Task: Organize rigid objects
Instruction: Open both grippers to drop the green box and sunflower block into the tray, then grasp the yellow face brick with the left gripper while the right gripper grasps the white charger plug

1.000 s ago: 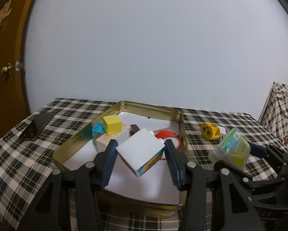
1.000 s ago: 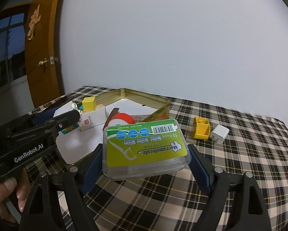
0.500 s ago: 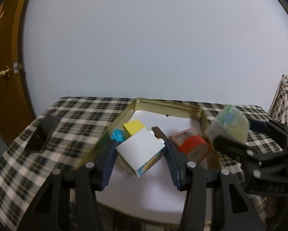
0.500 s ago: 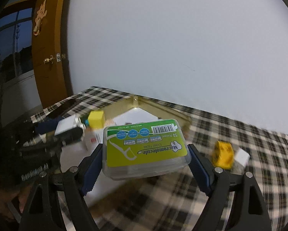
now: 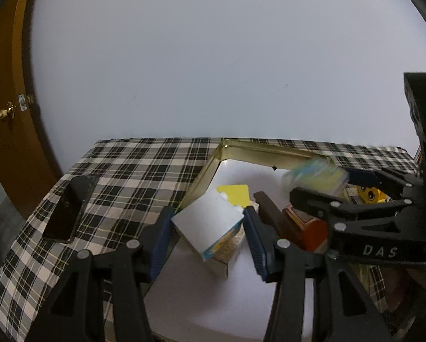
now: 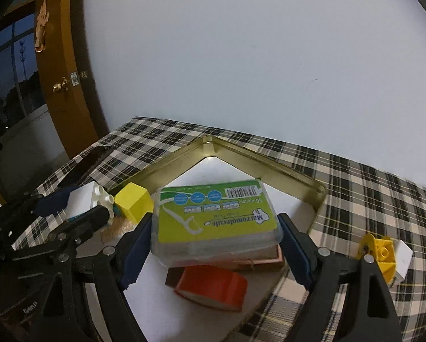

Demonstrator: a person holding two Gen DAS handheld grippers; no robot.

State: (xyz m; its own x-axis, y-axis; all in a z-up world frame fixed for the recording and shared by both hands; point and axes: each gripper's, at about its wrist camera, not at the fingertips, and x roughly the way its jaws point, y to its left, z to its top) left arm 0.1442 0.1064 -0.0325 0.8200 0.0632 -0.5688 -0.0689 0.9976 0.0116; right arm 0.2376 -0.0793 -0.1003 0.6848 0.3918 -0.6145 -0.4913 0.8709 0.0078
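The left claw pinches a white toy brick over the gold tin; the right claw grips a floss-pick box. A yellow block sits at the box's nine o'clock.

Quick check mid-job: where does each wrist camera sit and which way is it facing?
Left wrist: on the left gripper, looking down along its fingers into the tin; it grips a white block; the right gripper crosses at right.
Right wrist: on the right gripper, facing the tin's far corner; it grips a floss box; the left gripper is at left.
Shared: tin, yellow cube, both held items.
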